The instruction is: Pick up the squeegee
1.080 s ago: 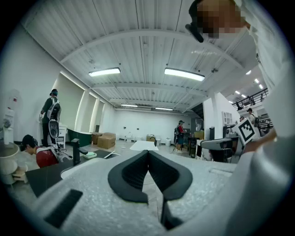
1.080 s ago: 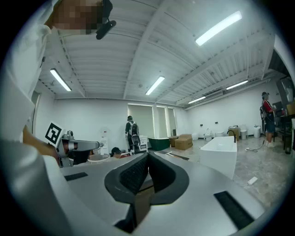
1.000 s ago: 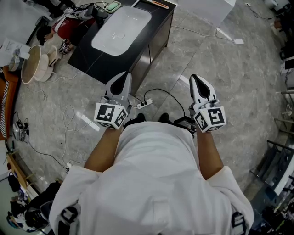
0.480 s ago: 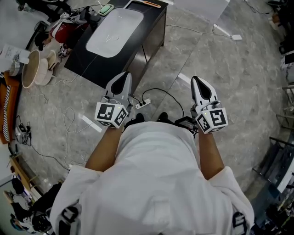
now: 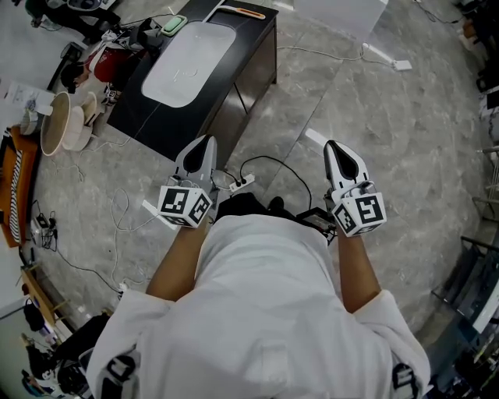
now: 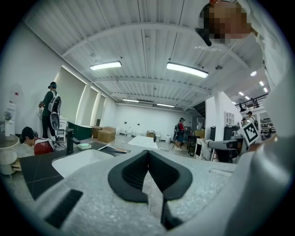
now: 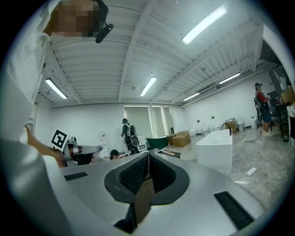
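Observation:
At the far end of a black counter (image 5: 156, 105) lies a long thin tool with an orange strip (image 5: 248, 12), possibly the squeegee. It also shows past the basin in the left gripper view (image 6: 114, 149). My left gripper (image 5: 205, 143) is held level over the floor in front of the counter, its jaws shut with nothing between them (image 6: 148, 152). My right gripper (image 5: 333, 146) hangs further right over bare floor, also shut and empty (image 7: 148, 155). Both are well short of the tool.
A white basin (image 5: 187, 53) is set in the counter, with a black tap (image 6: 69, 139) and a green dish (image 5: 173, 23). A power strip and cables (image 5: 243, 180) lie on the floor between the grippers. A white tub (image 7: 215, 147) stands ahead on the right. People stand at the back.
The person has stepped along, and both grippers went with them. The counter has drifted left in the head view. Both pairs of jaws stay shut.

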